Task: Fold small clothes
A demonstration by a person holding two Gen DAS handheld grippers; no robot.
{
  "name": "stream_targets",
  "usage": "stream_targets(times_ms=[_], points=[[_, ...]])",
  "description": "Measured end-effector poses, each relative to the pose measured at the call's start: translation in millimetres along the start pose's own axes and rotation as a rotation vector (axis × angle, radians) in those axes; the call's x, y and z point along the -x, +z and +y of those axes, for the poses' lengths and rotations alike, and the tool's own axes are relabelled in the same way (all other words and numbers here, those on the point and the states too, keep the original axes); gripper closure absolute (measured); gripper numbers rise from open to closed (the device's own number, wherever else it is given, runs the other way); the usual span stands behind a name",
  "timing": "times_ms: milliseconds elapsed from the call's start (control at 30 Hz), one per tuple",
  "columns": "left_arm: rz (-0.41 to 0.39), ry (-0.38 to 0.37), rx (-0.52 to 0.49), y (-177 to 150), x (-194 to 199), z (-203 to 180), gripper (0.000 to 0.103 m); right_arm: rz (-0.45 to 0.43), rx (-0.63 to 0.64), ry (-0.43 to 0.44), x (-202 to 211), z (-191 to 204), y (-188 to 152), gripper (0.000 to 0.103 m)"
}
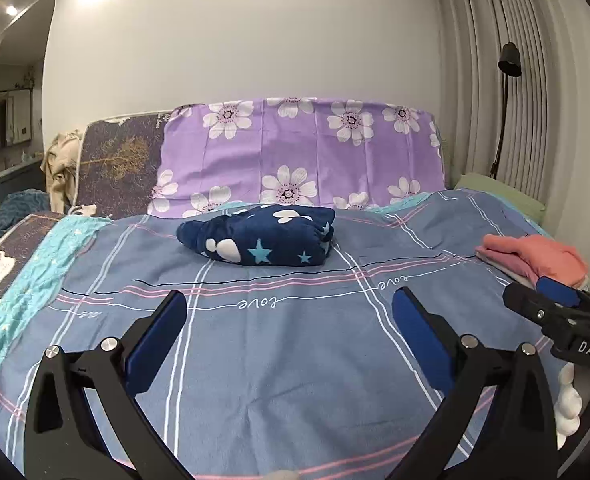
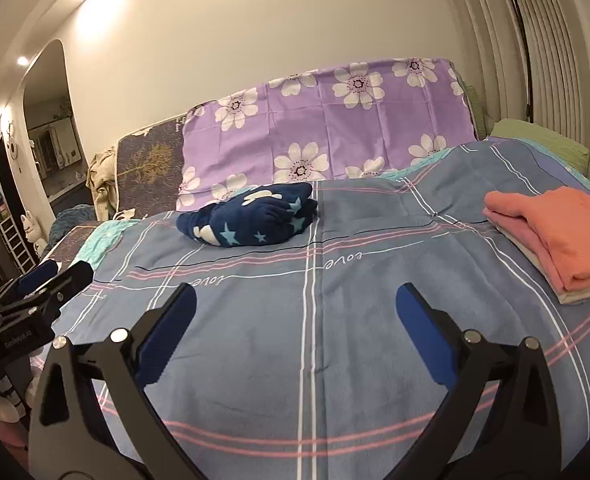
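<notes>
We held both tools, left tool and right tool, spread empty, crumpled navy star-print fleece garment dead ahead, long axis crosswise, left nearer.

One navy bundle; one folded stack; two hand-held grippers.

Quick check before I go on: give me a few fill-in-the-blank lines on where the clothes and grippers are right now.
1. The navy star-print garment lies bunched on the ____.
2. The folded stack on the right is topped by a ____ piece.
3. The left gripper and the right gripper both have their jaws ____.

Missing words: bed; coral; open
</notes>
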State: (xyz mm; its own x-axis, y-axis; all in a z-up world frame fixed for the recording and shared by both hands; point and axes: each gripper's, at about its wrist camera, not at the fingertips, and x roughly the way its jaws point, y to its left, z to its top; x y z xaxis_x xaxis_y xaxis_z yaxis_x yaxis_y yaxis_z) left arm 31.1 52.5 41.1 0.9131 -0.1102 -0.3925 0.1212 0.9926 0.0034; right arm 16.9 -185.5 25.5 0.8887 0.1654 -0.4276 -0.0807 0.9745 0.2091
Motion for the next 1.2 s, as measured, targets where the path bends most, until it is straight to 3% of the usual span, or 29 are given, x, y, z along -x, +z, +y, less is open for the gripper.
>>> stream_targets(times_ms=[300,533,733,1200], points=[[0.021,0.083,-0.027,-18,19,-14,0.001,0.028,0.009,0.007,22,12,-10,0.002],[0.034,0.065,-0.021,-23,25,-16,0.001,0.043,0.014,0.004,25,15,-15,0.002],[0.052,0.061,-0.014,-28,24,-15,0.001,0.043,0.073,-0.059,21,19,-22,0.002],[0.129,0.059,-0.006,-38,9,-16,0.001,0.094,0.074,-0.056,8,17,-29,0.002]])
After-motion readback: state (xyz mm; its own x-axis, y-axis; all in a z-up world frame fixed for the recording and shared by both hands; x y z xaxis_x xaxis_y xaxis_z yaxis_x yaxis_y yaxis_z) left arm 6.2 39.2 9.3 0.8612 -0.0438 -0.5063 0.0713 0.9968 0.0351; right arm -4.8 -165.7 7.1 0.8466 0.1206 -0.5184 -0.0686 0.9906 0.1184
